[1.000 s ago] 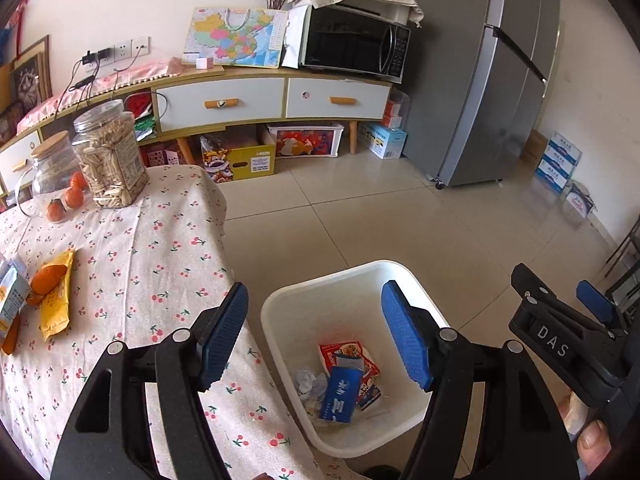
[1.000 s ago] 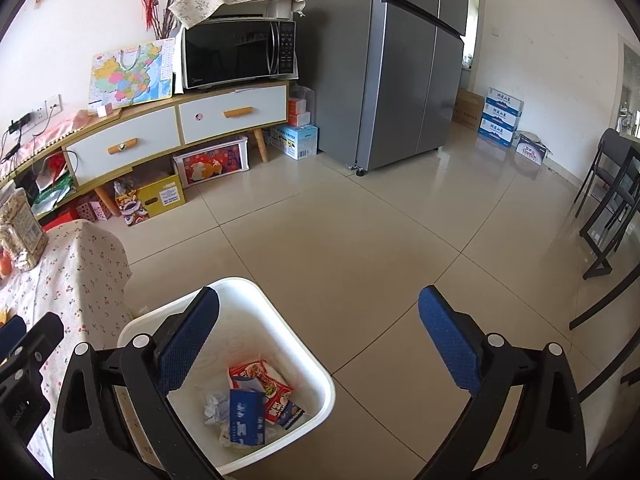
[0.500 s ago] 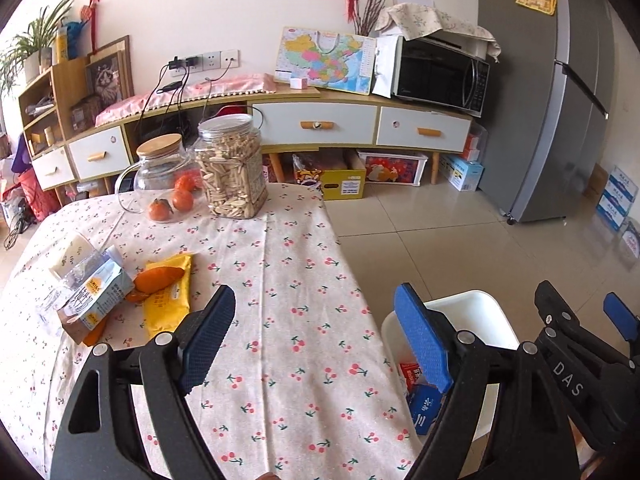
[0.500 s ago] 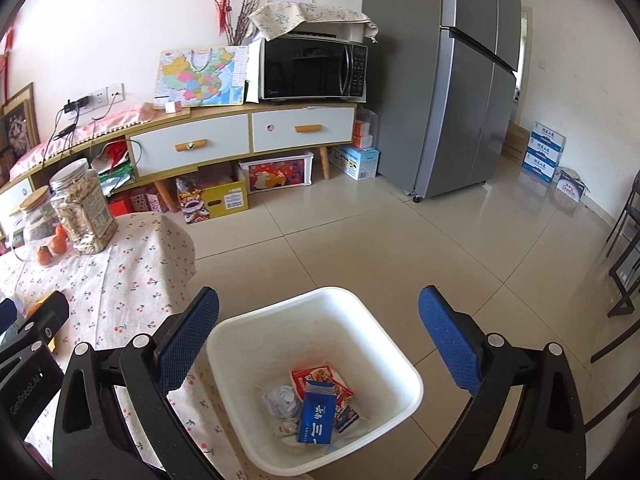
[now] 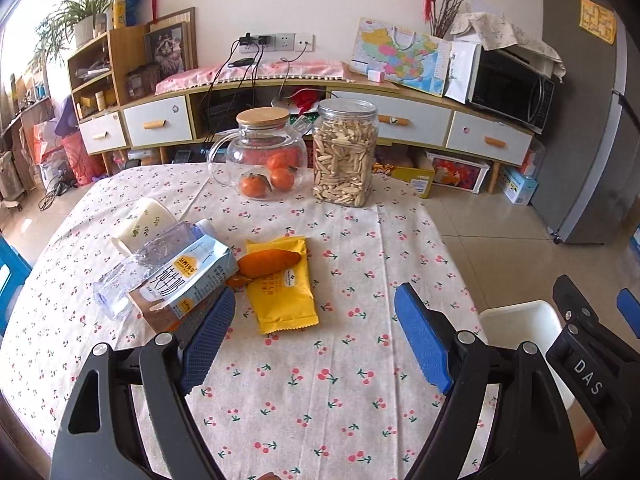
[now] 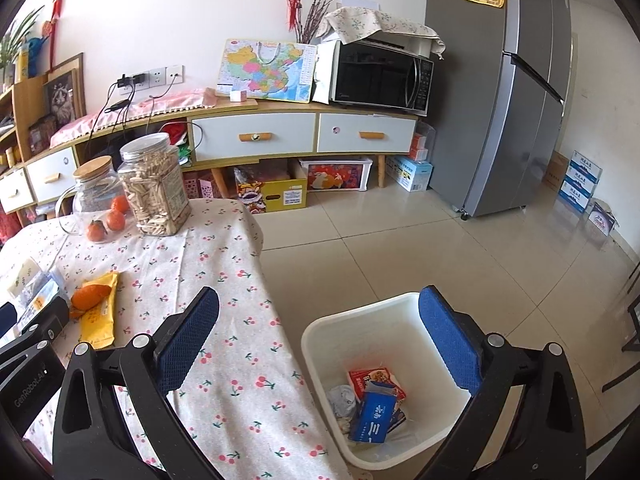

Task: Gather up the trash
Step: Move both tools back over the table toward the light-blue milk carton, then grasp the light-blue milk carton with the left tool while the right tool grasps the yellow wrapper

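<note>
The table [image 5: 360,248], under a cherry-print cloth, is the landmark. On its near left part lie five pieces of litter in one cluster: one yellow wrapper [image 5: 282,284], one orange peel [image 5: 269,262] on top of that wrapper, one blue-and-white carton [image 5: 188,280] touching the peel, one crushed clear bottle [image 5: 138,264] behind the carton, and one white cup [image 5: 140,222] lying on its side. At the table's far edge stand two jars: a glass one [image 5: 264,152] holding three oranges, and one [image 5: 345,152] filled with seeds.

The left gripper [image 5: 310,340] hovers over the table, fingers spread, empty. The right gripper [image 6: 316,340], also spread and empty, hangs above the table's right edge. One white bin [image 6: 320,328] stands on the floor beside the table, holding several scraps, among them one blue carton [image 6: 374,416].
</note>
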Motion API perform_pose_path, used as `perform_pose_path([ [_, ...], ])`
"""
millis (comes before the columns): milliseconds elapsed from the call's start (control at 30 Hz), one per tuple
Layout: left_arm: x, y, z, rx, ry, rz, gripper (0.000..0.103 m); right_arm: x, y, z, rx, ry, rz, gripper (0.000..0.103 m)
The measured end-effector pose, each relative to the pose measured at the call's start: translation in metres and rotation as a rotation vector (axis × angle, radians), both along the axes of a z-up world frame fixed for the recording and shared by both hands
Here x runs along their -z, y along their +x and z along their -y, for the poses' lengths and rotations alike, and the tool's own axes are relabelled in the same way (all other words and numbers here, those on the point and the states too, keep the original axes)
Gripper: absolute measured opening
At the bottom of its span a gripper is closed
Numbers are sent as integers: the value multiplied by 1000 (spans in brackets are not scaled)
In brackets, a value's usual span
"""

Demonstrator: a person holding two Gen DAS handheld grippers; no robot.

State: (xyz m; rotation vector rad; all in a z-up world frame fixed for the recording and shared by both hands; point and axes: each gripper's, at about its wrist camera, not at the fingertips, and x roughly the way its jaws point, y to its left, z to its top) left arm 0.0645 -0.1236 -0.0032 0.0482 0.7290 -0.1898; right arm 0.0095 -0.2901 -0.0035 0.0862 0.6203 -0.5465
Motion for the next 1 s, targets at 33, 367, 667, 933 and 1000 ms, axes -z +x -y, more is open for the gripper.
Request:
perform_pose_path([
  [33,1,2,-7,-12,2,-2,80,1,3,-6,-12,0,-4,96],
  [367,8,21,-69,-115,9,-51,80,11,35,-57,-106,9,-44,96],
  [667,30,56,-95,-100,150,-123,85,12,52,-75,-135,39,-49,96],
  [933,56,99,-70,67,339,-203,85,22,69,-76,-153,61,-109,96],
  [1000,68,107,-64,79,400,-228,85,26,73,-75,-161,65,-130,96],
])
